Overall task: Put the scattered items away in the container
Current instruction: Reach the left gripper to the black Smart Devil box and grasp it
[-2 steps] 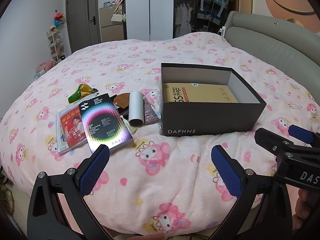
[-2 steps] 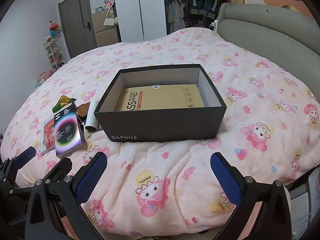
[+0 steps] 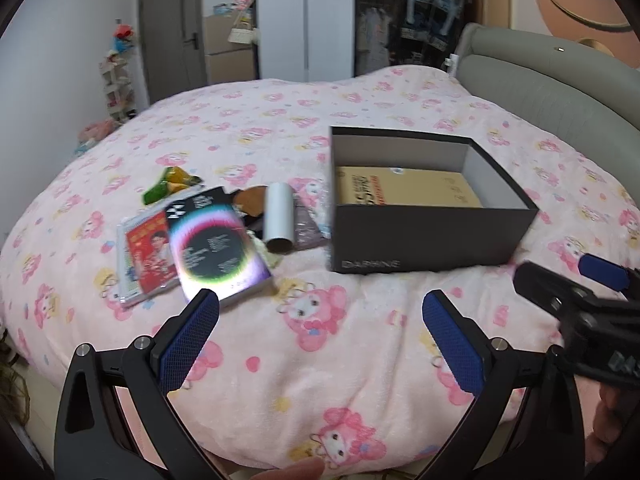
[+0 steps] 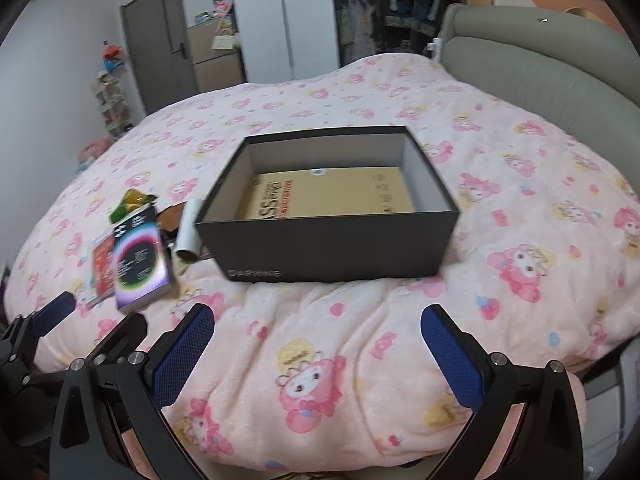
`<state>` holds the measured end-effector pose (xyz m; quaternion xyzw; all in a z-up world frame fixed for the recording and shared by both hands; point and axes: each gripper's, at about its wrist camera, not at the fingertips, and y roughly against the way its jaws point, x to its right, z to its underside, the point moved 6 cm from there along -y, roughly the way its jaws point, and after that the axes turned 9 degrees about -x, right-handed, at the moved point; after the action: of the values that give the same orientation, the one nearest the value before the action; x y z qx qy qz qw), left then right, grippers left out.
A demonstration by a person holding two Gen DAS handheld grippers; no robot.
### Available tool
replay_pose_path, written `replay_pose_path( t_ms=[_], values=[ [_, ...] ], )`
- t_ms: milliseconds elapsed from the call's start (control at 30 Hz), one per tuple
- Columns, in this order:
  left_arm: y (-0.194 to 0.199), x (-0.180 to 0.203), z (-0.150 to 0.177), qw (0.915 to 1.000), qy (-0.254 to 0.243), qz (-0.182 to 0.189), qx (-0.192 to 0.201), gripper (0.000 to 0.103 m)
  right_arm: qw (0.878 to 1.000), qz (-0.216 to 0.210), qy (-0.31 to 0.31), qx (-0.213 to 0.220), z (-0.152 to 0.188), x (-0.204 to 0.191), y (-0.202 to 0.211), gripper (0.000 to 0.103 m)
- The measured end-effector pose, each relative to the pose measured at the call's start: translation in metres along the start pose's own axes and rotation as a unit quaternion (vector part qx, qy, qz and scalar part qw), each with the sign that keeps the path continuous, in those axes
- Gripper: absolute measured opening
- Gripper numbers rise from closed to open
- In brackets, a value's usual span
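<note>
both views blurred — grippers (image 3: pixel 320 320) shifting

A bed (image 3: pixel 320 380) under a pink cartoon-print blanket carries an open dark box (image 3: pixel 424 240). Just left of it lie a white tube (image 3: pixel 278 216), a black booklet (image 3: pixel 216 248), a red case (image 3: pixel 146 256) and a green wrapper (image 3: pixel 168 184), crowded together.

Box lettering (image 3: pixel 370 264) blurred, unreadable.

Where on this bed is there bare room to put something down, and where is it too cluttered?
Bare blanket lies right of the black box toward the grey headboard, and in front of it before the open grippers. Left of the box is crowded: white tube, rainbow booklet, red card, green wrapper.
</note>
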<state>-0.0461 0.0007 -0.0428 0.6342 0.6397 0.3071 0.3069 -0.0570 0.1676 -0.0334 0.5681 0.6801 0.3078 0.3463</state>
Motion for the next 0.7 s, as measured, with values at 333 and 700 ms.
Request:
replay_pose_path(
  t_ms=[333,700],
  values=[
    [-0.029,-0.03,0.012,0.9989,0.04,-0.022,-0.008,0.102,0.999,0.038,0.025,0.001,0.007,-0.017,-0.015,0.103],
    [-0.085,-0.114,0.004,0.9929,0.107,-0.045,-0.023,0.09,0.992,-0.036,0.091,-0.078,-0.019,-0.077,-0.094,0.1]
  ],
)
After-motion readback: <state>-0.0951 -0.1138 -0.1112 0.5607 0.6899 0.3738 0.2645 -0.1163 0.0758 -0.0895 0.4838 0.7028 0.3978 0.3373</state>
